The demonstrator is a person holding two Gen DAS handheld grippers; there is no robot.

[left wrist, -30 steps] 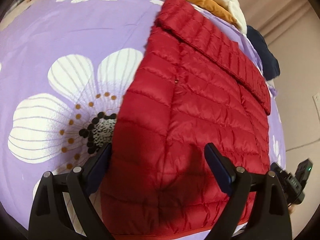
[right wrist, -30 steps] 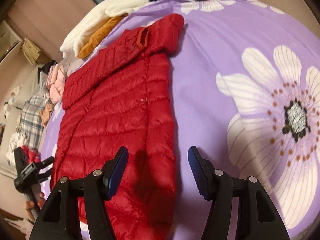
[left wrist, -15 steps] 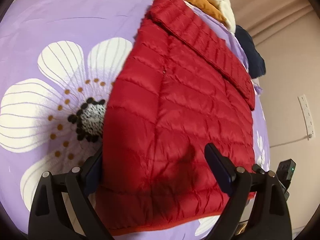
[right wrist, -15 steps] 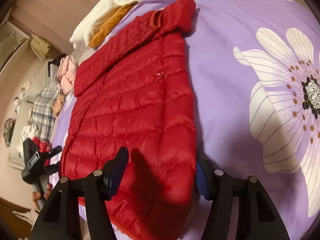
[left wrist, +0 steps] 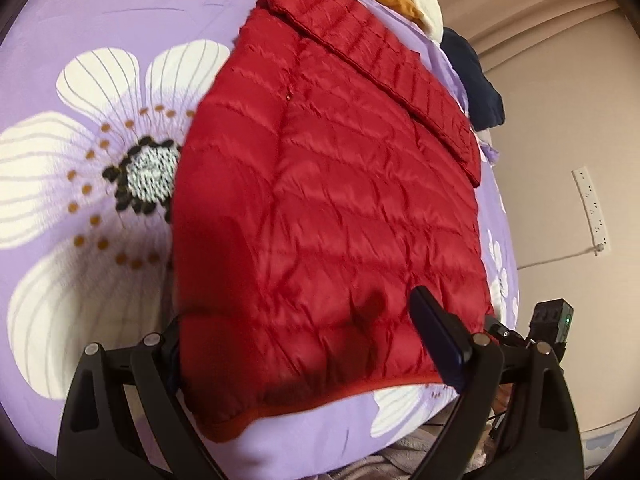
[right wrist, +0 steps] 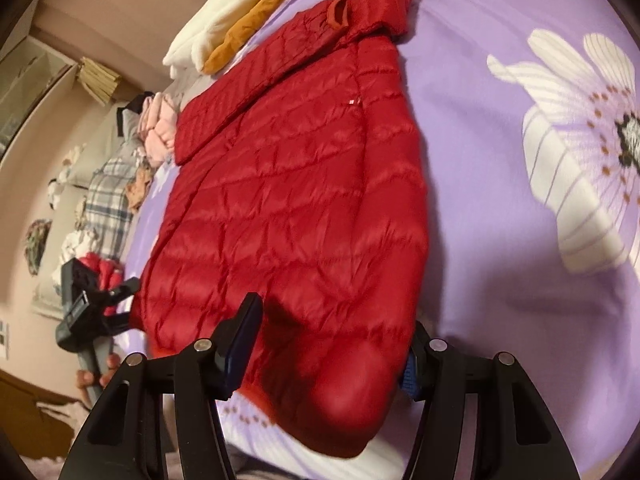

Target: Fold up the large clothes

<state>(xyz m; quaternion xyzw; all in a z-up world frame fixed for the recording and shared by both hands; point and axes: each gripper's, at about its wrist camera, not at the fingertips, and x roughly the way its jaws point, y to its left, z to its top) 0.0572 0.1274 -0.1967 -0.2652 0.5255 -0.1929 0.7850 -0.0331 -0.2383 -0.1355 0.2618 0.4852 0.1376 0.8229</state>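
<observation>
So we've got the left claw spread wide, its jaws straddling the near left corner of the red puffer jacket. The left finger is mostly tucked behind the jacket's edge, so we can't really say if it's touching the fabric. The right fingertip sits over the hem area, nothing pinched between the two.

The jacket itself lies flat on the bed, which has a purple cover with big white flowers. A sleeve is folded diagonally across the upper part, and the hem runs along the near edge of the mattress.

Over on the right, the right claw is just as wide open, jaws either side of the jacket's near right corner. The puffy corner bulges up between them. The left fingertip is up against the fabric, while the other finger is half hidden behind the bulge, so contact there is hard to call.

At the far end of the bed there's a white and orange garment pile, and a navy garment hanging off the edge.
</observation>
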